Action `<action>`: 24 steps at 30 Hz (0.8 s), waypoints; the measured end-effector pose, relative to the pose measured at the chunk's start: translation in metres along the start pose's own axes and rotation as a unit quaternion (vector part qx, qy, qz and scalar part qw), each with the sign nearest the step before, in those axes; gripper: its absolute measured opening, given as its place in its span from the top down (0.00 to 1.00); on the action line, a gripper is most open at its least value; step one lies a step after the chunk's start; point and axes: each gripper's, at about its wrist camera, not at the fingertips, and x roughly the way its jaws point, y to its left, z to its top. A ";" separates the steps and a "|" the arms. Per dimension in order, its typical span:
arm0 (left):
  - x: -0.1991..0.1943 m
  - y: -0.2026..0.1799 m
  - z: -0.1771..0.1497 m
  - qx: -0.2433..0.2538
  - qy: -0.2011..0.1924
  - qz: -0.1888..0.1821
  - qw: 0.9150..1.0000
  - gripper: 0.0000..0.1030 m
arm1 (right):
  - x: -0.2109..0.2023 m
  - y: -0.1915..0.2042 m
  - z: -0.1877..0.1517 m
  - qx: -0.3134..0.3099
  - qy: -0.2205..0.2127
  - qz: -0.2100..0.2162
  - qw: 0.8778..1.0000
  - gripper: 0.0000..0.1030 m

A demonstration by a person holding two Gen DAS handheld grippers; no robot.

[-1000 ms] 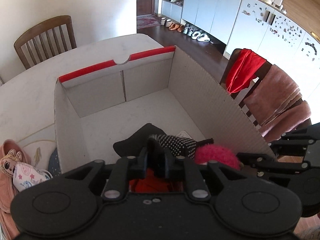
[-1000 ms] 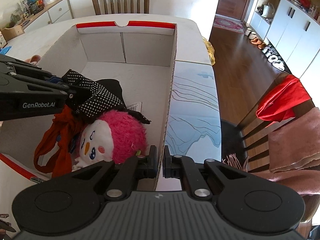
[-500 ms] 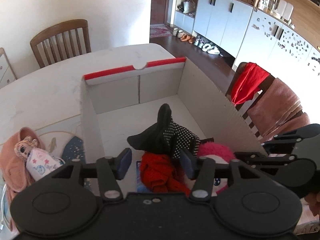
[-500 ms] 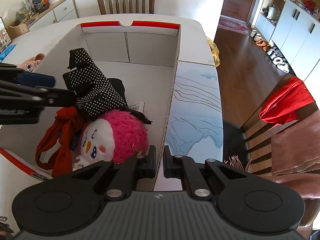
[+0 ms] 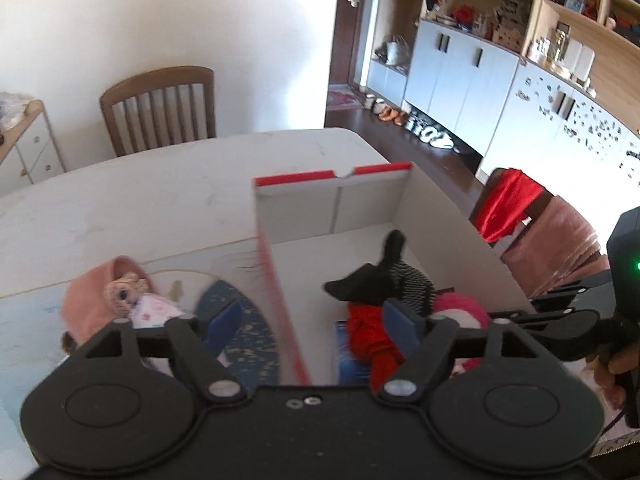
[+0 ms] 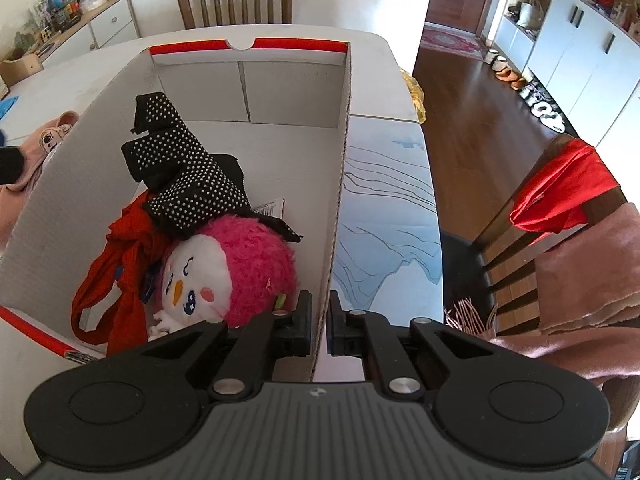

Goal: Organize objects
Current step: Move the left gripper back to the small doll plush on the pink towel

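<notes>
The right gripper [image 6: 319, 330] is seen clamped on the near corner of the box's right wall, its jaws pressed to either side of the cardboard. The white box [image 6: 338, 184] is set on the desk [image 5: 160, 200], red trim along its rim. Inside it, a black dotted glove [image 6: 188, 176] is draped over a pink plush toy [image 6: 236, 268], with a red cloth [image 6: 124, 272] bunched beside them. The left gripper [image 5: 314, 322] is spread wide and nothing is held; the box's left wall is straddled by its fingers. Outside that wall, a small doll [image 5: 140, 300] is laid on a pink garment [image 5: 86, 300].
</notes>
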 end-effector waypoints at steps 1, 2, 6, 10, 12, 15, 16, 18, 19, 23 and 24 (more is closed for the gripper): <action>-0.003 0.005 -0.001 0.000 -0.004 0.005 1.000 0.16 | 0.000 0.000 0.000 0.002 0.000 -0.001 1.000 0.94; -0.005 0.010 -0.002 0.000 -0.007 0.009 1.000 0.14 | 0.000 0.000 0.001 0.004 -0.001 -0.002 1.000 0.94; -0.012 0.030 -0.004 -0.006 -0.021 0.025 0.999 0.04 | -0.001 0.001 0.002 0.010 -0.001 -0.007 1.000 0.94; -0.013 0.051 -0.004 -0.017 -0.034 0.035 0.999 0.01 | -0.002 0.002 0.004 0.016 -0.001 -0.013 1.000 0.94; -0.010 0.061 -0.002 -0.023 -0.034 0.042 0.998 0.01 | -0.002 0.003 0.004 0.018 0.000 -0.016 1.000 0.94; -0.004 0.079 0.001 -0.036 -0.032 0.055 0.997 0.01 | -0.001 0.003 0.005 0.021 0.001 -0.020 1.000 0.94; 0.001 0.085 0.003 -0.037 -0.030 0.065 0.997 0.01 | -0.001 0.004 0.005 0.022 0.001 -0.021 1.000 0.94; 0.010 0.096 0.005 -0.038 -0.026 0.083 0.995 0.01 | -0.002 0.004 0.005 0.025 0.001 -0.024 0.999 0.94; 0.018 0.103 0.005 -0.040 -0.019 0.091 0.995 0.01 | -0.002 0.004 0.005 0.026 0.001 -0.025 0.999 0.94; 0.041 0.125 0.005 -0.052 0.002 0.107 0.993 0.01 | -0.002 0.005 0.006 0.028 0.001 -0.030 0.999 0.94; 0.046 0.130 0.004 -0.055 0.007 0.110 0.992 0.01 | -0.002 0.005 0.006 0.028 0.001 -0.030 0.999 0.94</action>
